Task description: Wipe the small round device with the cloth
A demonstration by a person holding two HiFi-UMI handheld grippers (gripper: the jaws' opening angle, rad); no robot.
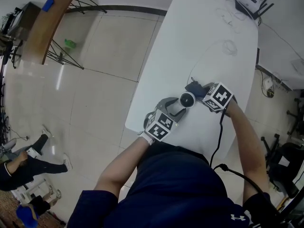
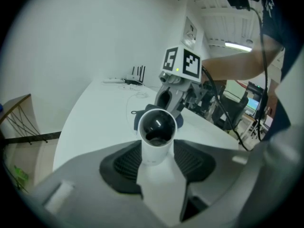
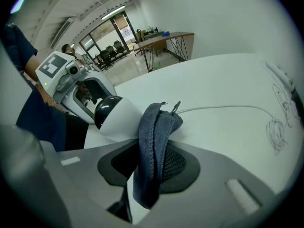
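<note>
The small round device [image 2: 156, 129] is a white camera with a black dome face, standing near the front edge of the white table [image 1: 199, 56]. My left gripper [image 2: 156, 163] is shut on its white stem, as the left gripper view shows. The device [image 1: 186, 100] sits between both grippers in the head view. A folded dark blue cloth [image 3: 154, 151] is pinched in my right gripper [image 3: 154, 167], its top edge touching the device's white body [image 3: 116, 120]. The right gripper [image 1: 206, 98] is just right of the device, the left gripper [image 1: 175, 109] just left of it.
A thin white cable [image 3: 228, 109] runs from the device across the table. A router with black antennas [image 1: 249, 1] and loose wires [image 1: 228, 46] lie at the far end. A wooden desk [image 1: 47, 23] stands on the tiled floor to the left. A person [image 1: 23, 163] sits at lower left.
</note>
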